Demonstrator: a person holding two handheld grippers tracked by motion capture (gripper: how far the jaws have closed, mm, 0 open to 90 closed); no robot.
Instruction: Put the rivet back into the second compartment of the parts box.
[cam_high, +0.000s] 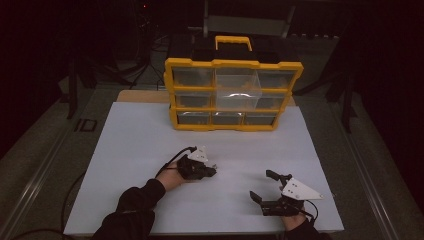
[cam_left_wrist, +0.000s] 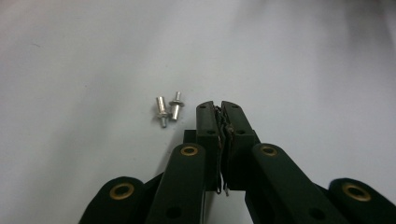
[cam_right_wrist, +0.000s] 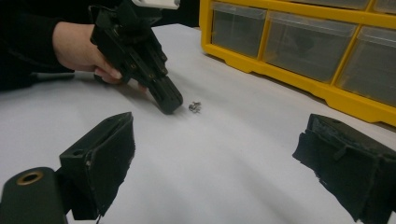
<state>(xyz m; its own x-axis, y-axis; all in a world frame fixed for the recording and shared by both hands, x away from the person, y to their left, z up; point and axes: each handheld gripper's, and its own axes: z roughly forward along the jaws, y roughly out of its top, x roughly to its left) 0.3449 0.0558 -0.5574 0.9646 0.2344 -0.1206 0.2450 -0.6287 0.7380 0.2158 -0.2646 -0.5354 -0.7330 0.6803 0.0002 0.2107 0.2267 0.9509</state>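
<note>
The two rivets (cam_left_wrist: 168, 109) are lying just beside the left gripper (cam_left_wrist: 219, 106), and in the high view they are showing too small to make out. In the right gripper view they (cam_right_wrist: 195, 107) are reading as a small blurred speck near that gripper's (cam_right_wrist: 169, 106) tip. The organizer (cam_right_wrist: 299, 46) is running off the top and right edges there, and what is lying in its drawers (cam_high: 235, 77) is staying unclear behind glare. The right gripper (cam_high: 264, 186) is covering most of the hand holding it, and the picture's bottom edge is cutting off that wrist. The left sleeve (cam_high: 132, 207) is also running off that edge.
</note>
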